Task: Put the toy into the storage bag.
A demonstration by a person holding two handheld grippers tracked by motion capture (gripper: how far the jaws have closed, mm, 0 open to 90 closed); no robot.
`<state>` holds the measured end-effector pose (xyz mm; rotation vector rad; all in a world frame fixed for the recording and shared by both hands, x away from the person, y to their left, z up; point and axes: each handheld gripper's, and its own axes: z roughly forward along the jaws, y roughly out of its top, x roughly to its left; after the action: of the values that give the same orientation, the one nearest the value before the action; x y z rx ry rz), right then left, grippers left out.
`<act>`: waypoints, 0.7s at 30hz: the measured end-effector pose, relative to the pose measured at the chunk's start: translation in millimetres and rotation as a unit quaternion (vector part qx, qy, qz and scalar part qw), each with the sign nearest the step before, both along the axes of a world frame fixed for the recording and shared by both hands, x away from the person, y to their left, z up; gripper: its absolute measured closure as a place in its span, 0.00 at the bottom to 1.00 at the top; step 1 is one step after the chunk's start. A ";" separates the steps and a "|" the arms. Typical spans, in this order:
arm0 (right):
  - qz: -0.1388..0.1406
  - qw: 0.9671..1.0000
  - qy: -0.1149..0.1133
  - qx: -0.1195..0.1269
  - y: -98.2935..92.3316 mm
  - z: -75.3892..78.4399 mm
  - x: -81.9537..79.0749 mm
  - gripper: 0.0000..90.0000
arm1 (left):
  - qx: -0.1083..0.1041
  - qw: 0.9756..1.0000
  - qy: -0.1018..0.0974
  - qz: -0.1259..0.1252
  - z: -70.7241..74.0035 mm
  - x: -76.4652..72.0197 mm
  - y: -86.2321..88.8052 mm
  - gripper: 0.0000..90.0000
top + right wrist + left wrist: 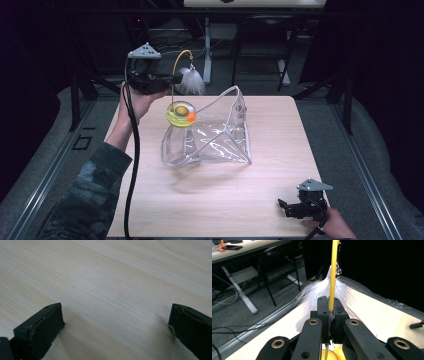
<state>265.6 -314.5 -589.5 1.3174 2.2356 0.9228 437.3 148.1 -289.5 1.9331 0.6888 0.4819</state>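
We have the left claw (175, 79) clamped tight on the thin yellow wire (333, 277) of a cat toy, and in the left gripper view the wire runs straight up between the two closed jaws, so the grip sits on the stiffest, narrowest part where nothing can slip sideways. Just beyond the jaws hangs the white feather tuft (191, 81), with a small bell above it, left free so it is not crushed. Below the claw the wire drops to the toy's yellow base (180, 115), a round piece with something orange beside it, which hangs at the open mouth of the clear plastic bag (212, 137). We judge that holding the toy by its wire from above lets the heavy base lead the way down into the bag. The bag stands on the wooden table (225, 200) below and ahead of the left claw, its mouth gaping and one flap upright, though whether the base touches the rim we cannot tell. Our right claw (284, 206) rests low over bare table, well apart from the bag, its jaws spread wide with nothing between them, probably waiting to steady the bag.
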 end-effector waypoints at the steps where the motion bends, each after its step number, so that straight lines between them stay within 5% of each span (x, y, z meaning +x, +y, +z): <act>1: 0.000 1.000 0.000 0.000 0.0 0.0 0.0 0.00 | 0.001 1.000 0.000 0.000 -1.3 0.3 -1.6 0.98; 7: 0.000 1.000 0.000 0.000 0.0 0.0 0.0 0.00 | 0.022 1.000 0.007 -0.014 -11.1 2.0 -13.1 0.98; 21: 0.000 1.000 0.001 0.000 0.0 0.2 -0.1 0.00 | 0.029 0.998 0.026 -0.041 -30.6 4.4 -29.7 0.98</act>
<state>265.5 -314.6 -589.3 1.3183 2.2377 0.9217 441.8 118.4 -320.1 2.0263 0.6314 0.4066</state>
